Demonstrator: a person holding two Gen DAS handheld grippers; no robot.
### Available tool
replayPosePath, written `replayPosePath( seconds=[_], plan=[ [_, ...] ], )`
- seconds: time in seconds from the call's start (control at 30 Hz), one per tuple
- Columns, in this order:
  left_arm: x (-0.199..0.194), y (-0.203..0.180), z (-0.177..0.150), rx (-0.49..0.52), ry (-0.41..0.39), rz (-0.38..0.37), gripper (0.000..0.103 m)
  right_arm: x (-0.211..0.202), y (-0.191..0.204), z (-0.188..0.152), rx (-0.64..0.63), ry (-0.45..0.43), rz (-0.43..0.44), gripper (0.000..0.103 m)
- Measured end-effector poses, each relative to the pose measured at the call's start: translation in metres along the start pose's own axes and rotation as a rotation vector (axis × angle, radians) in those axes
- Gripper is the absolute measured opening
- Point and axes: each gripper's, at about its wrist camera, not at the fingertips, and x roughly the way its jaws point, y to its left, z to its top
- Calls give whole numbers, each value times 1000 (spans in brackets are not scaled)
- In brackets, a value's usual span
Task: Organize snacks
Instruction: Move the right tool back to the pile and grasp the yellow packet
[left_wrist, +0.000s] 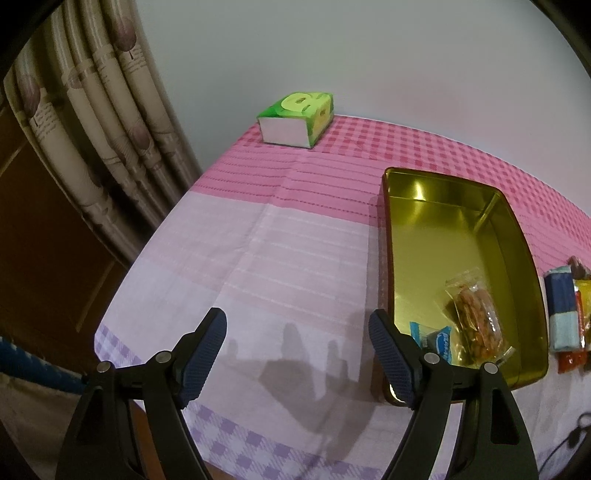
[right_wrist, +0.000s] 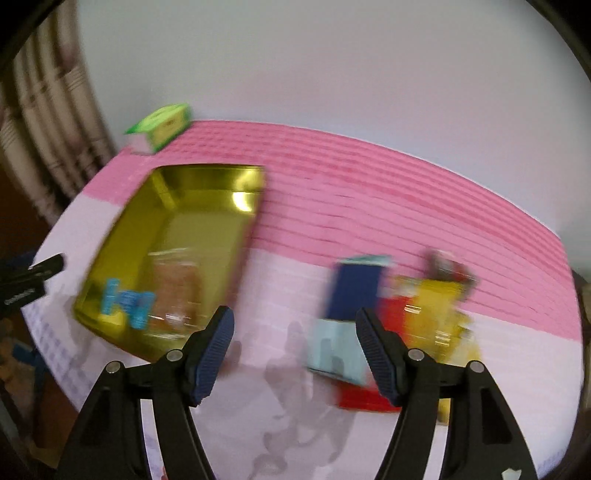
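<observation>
While the right gripper (right_wrist: 295, 354) hangs above the tablecloth (right_wrist: 280, 295) between the gold tin (right_wrist: 207, 192) and the loose pile of snacks, its jaws stand apart with nothing between them; the left gripper (left_wrist: 299, 358) is likewise spread and empty, poised over bare cloth just beside the tin's near left corner. Two snacks already lie in the tin's near end: a clear bag of orange-brown nuts (left_wrist: 476, 317) and a small blue-and-white packet (left_wrist: 436, 338) touching it. On the cloth to the right of the tin wait the dark blue pack with a pale blue end (right_wrist: 347, 314), a red packet (right_wrist: 391, 321) and a yellow packet (right_wrist: 439, 306), crowded and overlapping; the right wrist view is blurred, so their edges are hard to tell apart. The likely risk is a pinch that catches two overlapping wrappers together, or slips off slick film; a careless reach could also nudge the light tin across the cloth. A green tissue box (left_wrist: 295, 120) sits well apart at the far edge.
</observation>
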Motion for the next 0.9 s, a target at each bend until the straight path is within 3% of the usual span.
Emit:
replayPosePath(
  seconds=[0.2,0.37,0.7,0.9],
  plan=[
    [-1,-8,-1,27,-4,8,80,-3,-83,-18,137,33,-105,66],
    [-1,-11,-2,39,-6,17,80,5,-136,-30,261,85,-114,66],
    [3,-18,-5,48,-1,31,80,36,-152,-38,364,139,-57,67],
    [4,-24,-7,66,-3,39,80,43,-152,-44,343,166,-66,70]
  ],
)
